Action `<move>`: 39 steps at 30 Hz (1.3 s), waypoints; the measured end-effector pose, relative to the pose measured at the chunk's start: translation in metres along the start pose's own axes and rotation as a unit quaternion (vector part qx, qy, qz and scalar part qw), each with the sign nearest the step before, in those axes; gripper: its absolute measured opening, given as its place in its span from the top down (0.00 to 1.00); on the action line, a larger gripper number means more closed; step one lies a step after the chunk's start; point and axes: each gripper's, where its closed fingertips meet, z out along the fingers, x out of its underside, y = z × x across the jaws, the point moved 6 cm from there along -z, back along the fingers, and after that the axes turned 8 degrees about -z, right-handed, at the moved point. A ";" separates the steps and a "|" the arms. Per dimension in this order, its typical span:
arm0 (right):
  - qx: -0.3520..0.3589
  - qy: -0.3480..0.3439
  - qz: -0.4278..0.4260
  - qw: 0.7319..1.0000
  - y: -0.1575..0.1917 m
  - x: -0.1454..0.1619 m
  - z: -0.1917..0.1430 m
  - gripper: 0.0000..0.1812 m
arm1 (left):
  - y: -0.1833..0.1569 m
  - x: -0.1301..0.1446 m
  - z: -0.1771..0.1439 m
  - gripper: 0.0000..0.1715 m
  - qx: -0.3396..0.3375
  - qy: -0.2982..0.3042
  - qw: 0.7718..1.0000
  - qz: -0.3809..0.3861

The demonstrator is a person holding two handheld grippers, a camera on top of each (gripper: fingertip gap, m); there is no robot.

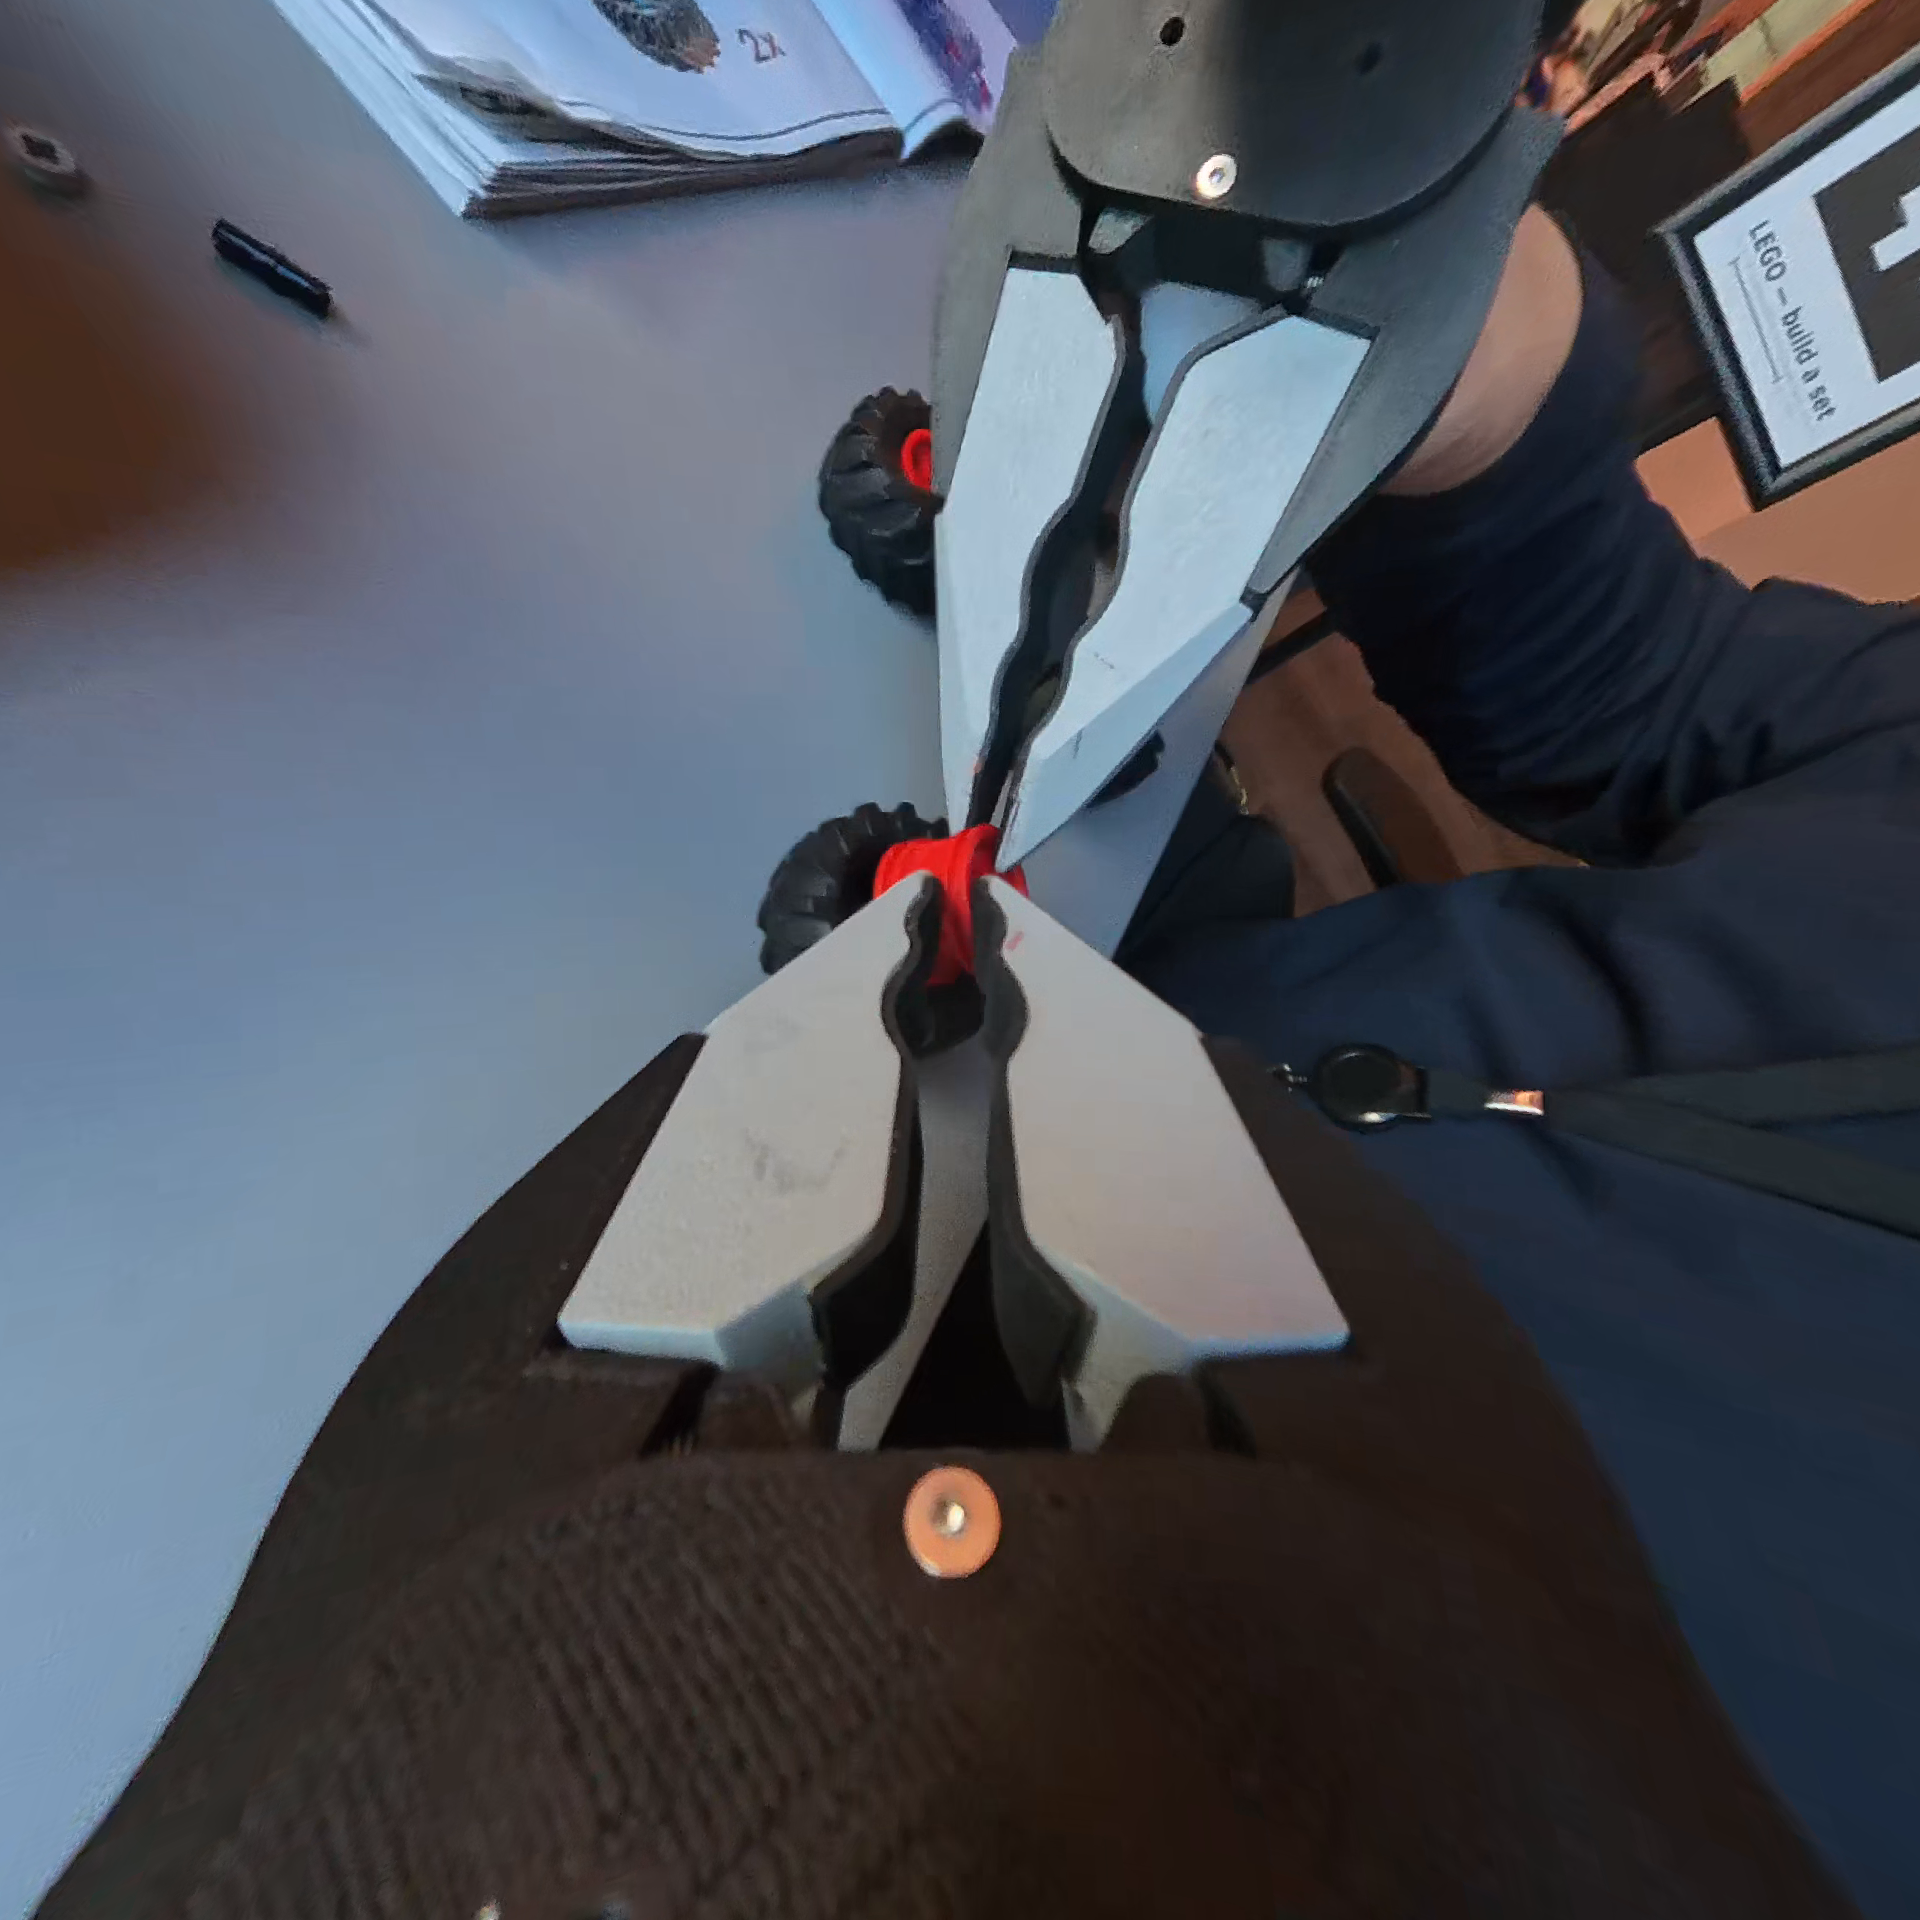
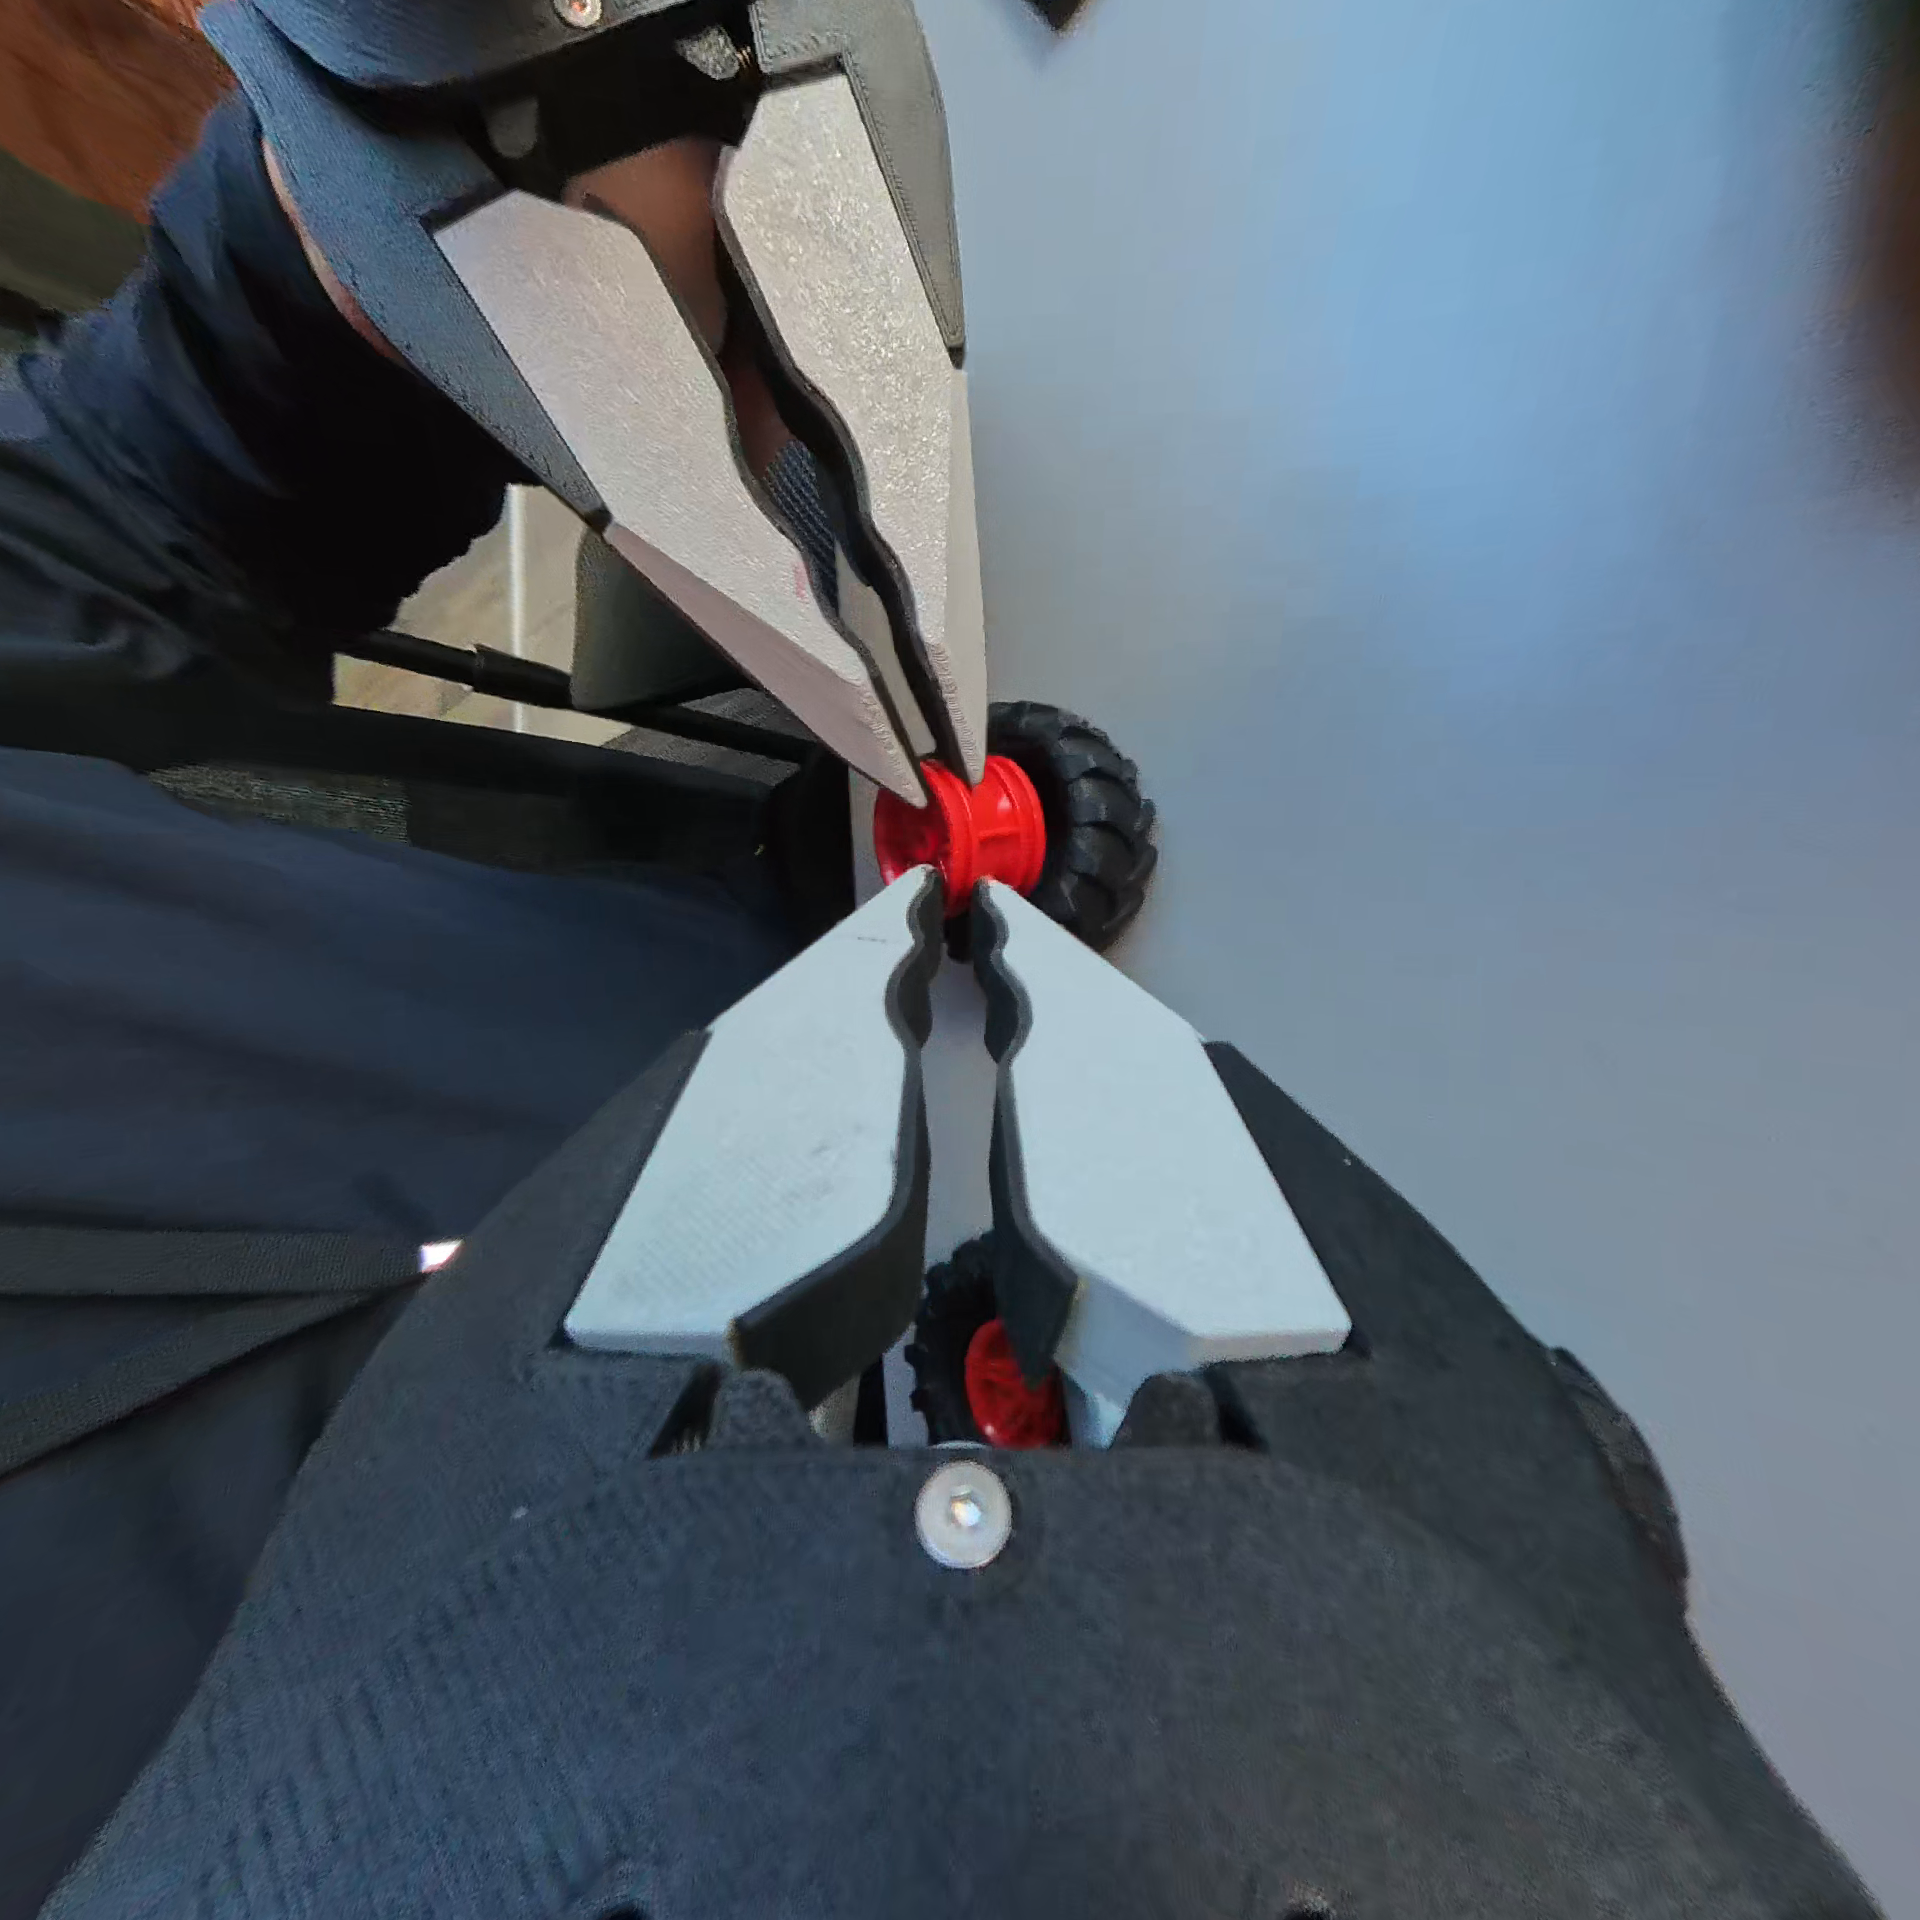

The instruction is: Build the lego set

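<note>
Together, my left gripper [image 1: 954,906] and right gripper [image 2: 956,896] pinch the red hub [image 2: 961,831] at frame centre from opposite sides, each clamped across its groove, likely to steady it for seating in the tyre [image 2: 1091,821] just behind.

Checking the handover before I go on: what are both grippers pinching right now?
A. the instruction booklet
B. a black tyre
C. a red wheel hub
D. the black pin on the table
C: the left gripper and the right gripper both close their tips on the red wheel hub from opposite sides, while a black tyre sits behind it on the table.
</note>
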 end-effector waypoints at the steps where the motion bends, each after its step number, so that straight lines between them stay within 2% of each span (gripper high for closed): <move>1: -0.006 0.000 0.006 1.000 -0.001 -0.001 0.000 0.99 | 0.002 0.000 -0.001 0.99 0.003 -0.004 1.000 -0.007; 14: 0.010 0.079 -0.009 0.997 -0.008 -0.007 0.005 1.00 | -0.005 -0.001 0.006 0.98 -0.087 0.033 0.990 0.105; 18: 0.047 0.123 -0.035 0.991 -0.001 -0.013 0.006 1.00 | -0.007 -0.001 0.004 0.99 -0.093 0.027 0.990 0.107; 21: 0.033 0.122 -0.026 0.992 -0.004 -0.011 0.006 1.00 | -0.006 0.002 0.005 0.98 -0.088 0.008 0.991 0.104; 27: -0.010 0.128 0.019 0.992 -0.015 -0.015 0.008 1.00 | 0.008 0.005 0.004 0.99 -0.017 -0.050 0.998 0.027; 31: -0.020 0.159 0.034 0.987 -0.019 -0.017 0.013 1.00 | 0.008 0.008 0.006 0.99 -0.042 -0.058 0.997 0.035; 35: 0.009 0.205 0.031 0.978 -0.019 -0.023 0.016 0.99 | 0.010 0.008 0.006 0.99 -0.059 -0.051 0.996 0.037; 37: -0.010 0.222 0.056 0.973 -0.024 -0.025 0.017 0.99 | 0.014 0.009 0.006 0.99 -0.057 -0.053 0.997 0.018; 39: -0.033 0.215 0.081 0.973 -0.028 -0.024 0.018 1.00 | 0.013 0.008 0.007 0.99 -0.081 -0.053 0.995 0.037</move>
